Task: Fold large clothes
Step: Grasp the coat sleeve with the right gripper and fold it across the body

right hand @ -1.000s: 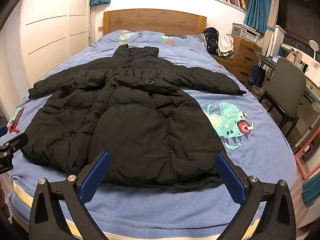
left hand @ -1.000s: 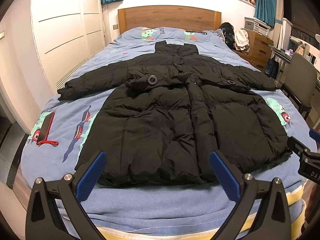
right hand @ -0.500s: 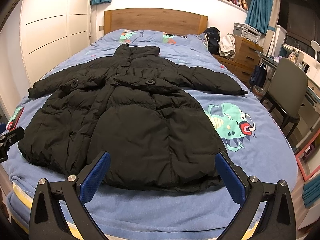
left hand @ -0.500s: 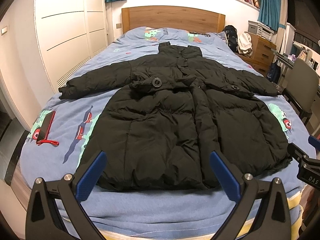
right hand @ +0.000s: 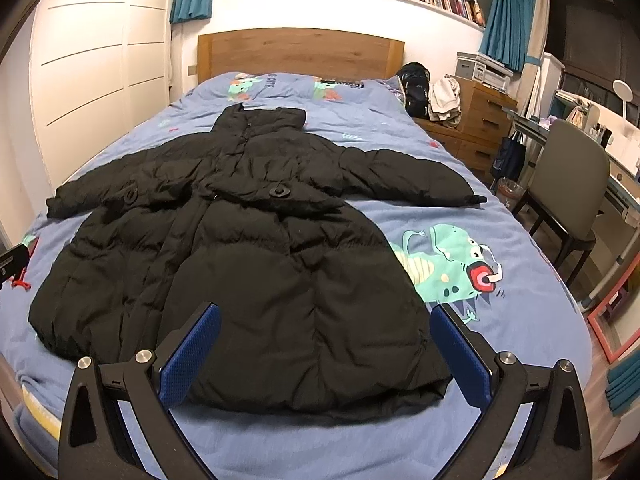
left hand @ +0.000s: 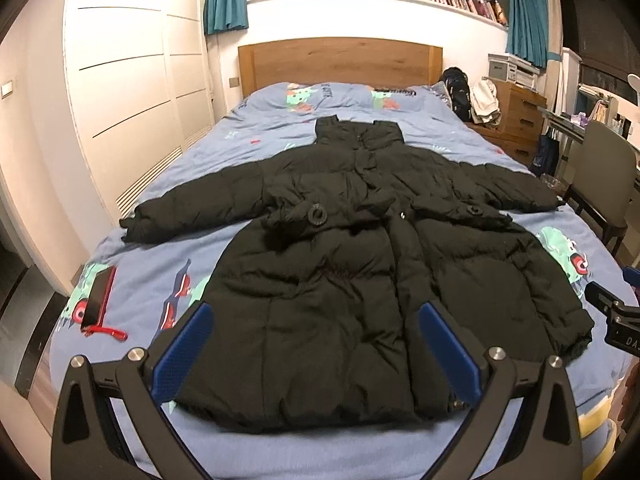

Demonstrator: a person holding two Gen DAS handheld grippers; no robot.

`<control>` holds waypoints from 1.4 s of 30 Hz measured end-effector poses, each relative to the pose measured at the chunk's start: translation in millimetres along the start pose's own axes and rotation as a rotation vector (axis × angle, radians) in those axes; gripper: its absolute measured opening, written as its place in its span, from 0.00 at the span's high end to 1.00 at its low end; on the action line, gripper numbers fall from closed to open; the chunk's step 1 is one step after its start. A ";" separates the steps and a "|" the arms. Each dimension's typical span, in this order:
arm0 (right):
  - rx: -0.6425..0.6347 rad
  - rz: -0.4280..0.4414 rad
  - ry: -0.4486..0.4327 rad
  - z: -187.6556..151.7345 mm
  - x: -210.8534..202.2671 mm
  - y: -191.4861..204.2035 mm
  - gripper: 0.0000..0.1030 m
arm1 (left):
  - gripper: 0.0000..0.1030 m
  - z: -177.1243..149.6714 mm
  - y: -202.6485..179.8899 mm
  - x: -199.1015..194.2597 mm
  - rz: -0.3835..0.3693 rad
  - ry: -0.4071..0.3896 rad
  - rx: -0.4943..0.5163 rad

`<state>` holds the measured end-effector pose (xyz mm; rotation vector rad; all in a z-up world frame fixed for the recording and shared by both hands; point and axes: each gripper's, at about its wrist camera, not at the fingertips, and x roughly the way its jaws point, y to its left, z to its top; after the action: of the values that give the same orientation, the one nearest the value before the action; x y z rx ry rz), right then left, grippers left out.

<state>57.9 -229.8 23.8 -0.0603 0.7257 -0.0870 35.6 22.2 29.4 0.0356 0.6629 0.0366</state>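
The coat (left hand: 360, 272) lies front up and spread flat on the bed (left hand: 256, 456), collar toward the headboard (left hand: 340, 60), hem toward the foot, both sleeves extended sideways. This layout exposes every edge and keeps the padding in a single layer, so it is judged to be the starting state for folding; no fold has been made. The hem sits nearest the grippers, which makes the lower corners and the sleeves the accessible grasp points. A red phone (left hand: 98, 300) rests on the bed beside the coat's left side, apart from it. The left gripper (left hand: 316, 340) hangs above the hem on the coat's left half, fingers pointing forward toward the collar, jaws spread wide, nothing between them. The right gripper (right hand: 326, 344) is held in the same attitude above the hem on the right half, jaws equally wide and empty. Neither gripper touches the fabric. Both are level and side by side, the right one visible at the edge of the left view. The padding is thick, so a wide opening is likely required for any grasp.
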 end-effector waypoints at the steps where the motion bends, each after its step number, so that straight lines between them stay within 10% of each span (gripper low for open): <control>1: 0.002 -0.001 0.000 2.6 2.4 -1.0 0.01 | 0.00 2.2 -0.2 1.6 0.003 -0.007 0.005; 26: 0.026 0.023 -0.005 94.0 124.0 -48.0 0.01 | 0.00 64.1 -34.9 129.2 0.045 0.114 0.107; 42: 0.380 0.055 0.141 113.4 254.4 -190.5 0.01 | 0.00 97.4 -25.6 201.6 0.021 0.189 0.036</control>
<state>311.6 -442.0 -43.1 0.3309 0.8402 -0.1766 255.0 3.7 -18.9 0.0744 0.8518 0.0482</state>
